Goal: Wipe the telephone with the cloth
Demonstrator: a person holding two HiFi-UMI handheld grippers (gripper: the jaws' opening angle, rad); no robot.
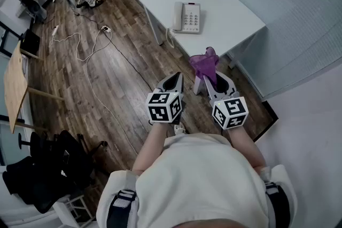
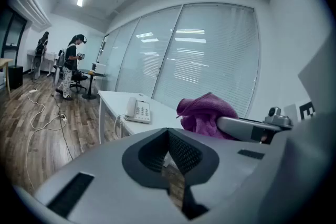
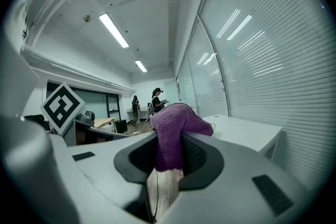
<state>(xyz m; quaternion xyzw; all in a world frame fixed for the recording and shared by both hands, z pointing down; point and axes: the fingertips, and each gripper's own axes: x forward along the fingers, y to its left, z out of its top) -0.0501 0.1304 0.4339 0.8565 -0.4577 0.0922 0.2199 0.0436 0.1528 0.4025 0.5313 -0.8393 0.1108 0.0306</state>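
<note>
Right gripper (image 1: 211, 79) was clamped on the purple cloth (image 1: 204, 63), which bunched up above its jaws. Left gripper (image 1: 178, 77) was closed and empty just beside it. Both hung off the desk (image 1: 231, 14), near its closest corner; the telephone (image 1: 186, 17) sat by the desk's left edge.
</note>
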